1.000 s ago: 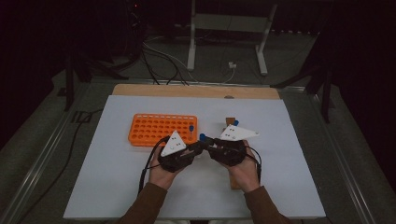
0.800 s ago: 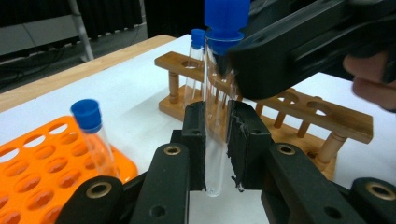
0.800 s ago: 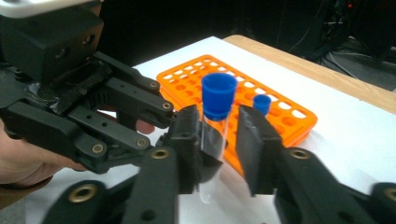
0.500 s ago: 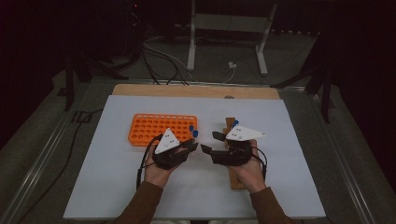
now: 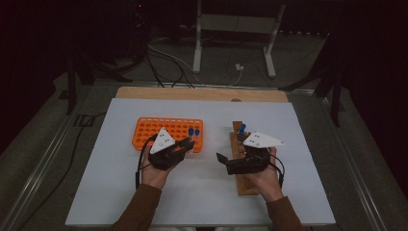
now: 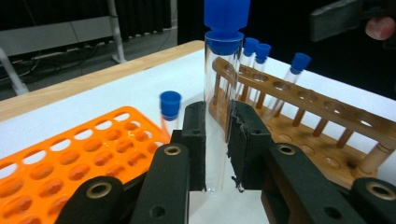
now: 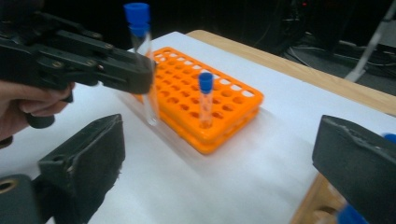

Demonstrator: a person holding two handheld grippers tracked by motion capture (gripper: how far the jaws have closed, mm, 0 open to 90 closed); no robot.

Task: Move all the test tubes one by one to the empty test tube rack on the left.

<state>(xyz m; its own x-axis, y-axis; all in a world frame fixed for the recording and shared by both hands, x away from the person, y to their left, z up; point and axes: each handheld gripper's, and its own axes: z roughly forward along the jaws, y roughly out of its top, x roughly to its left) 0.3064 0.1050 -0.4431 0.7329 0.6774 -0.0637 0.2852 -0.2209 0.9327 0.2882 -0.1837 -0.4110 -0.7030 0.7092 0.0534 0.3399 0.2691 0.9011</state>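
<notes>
My left gripper (image 6: pixel 218 112) is shut on a clear test tube (image 6: pixel 219 70) with a blue cap, held upright. In the high view the left gripper (image 5: pixel 189 143) is at the right end of the orange rack (image 5: pixel 159 130). One capped tube (image 6: pixel 169 107) stands in that rack. My right gripper (image 7: pixel 219 140) is wide open with nothing between its jaws, and in the high view this right gripper (image 5: pixel 221 158) sits over the wooden rack (image 5: pixel 239 166). The wooden rack (image 6: pixel 322 109) holds several blue-capped tubes. In the right gripper view the left gripper (image 7: pixel 93 60) holds the tube (image 7: pixel 144 70) beside the orange rack (image 7: pixel 219 100).
A white mat (image 5: pixel 120 192) covers the table, with a wooden strip (image 5: pixel 192 93) along its far edge. Beyond it, cables and a metal stand (image 5: pixel 231 29) are on the dark floor.
The two grippers were close together and have drawn apart. The left one moved left with the tube to the orange rack. The right one moved back right, open.
</notes>
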